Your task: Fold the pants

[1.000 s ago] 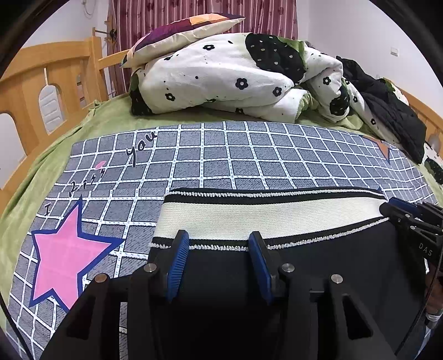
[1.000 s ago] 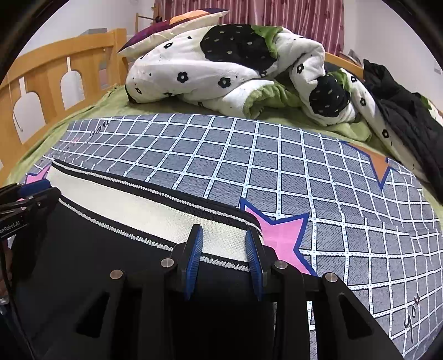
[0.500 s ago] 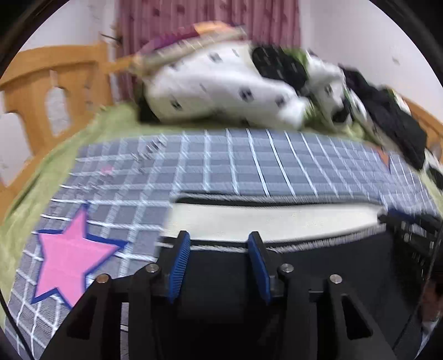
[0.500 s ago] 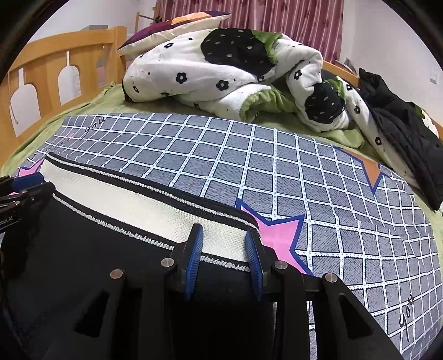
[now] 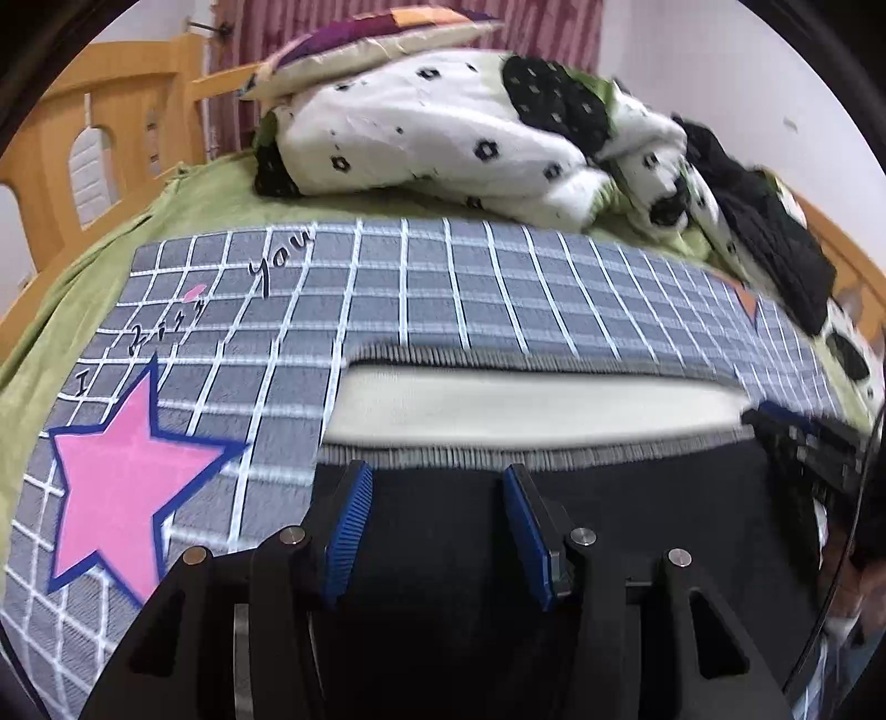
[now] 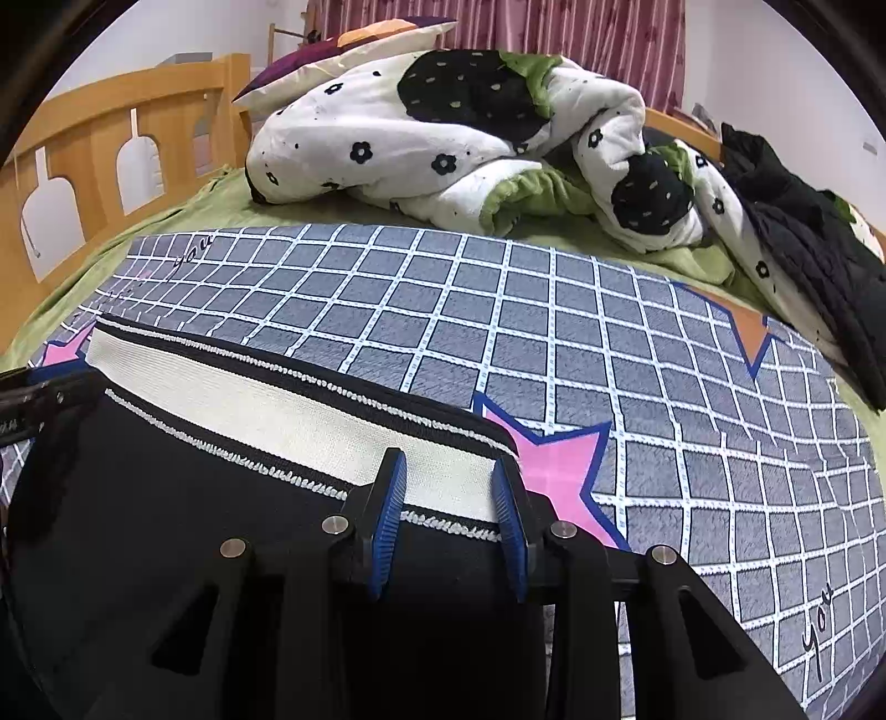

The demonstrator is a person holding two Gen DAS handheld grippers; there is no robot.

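The black pants (image 6: 183,515) lie flat on the bed (image 6: 554,310), not folded yet, under the opening left hand-held gripper (image 5: 434,520) and the loose right hand-held gripper (image 6: 448,520).

My pants (image 5: 498,531) lie low in the left wrist frame on the checked blanket (image 5: 443,277), waistband (image 5: 526,404) toward the top; my left gripper (image 5: 437,526) sits over them at bottom centre, my right gripper (image 5: 803,443) at the right edge; behind the blanket, upper centre, the quilt (image 5: 443,127) is heaped, a pillow (image 5: 360,44) on it; the bed rail (image 5: 83,144) stands upper left.
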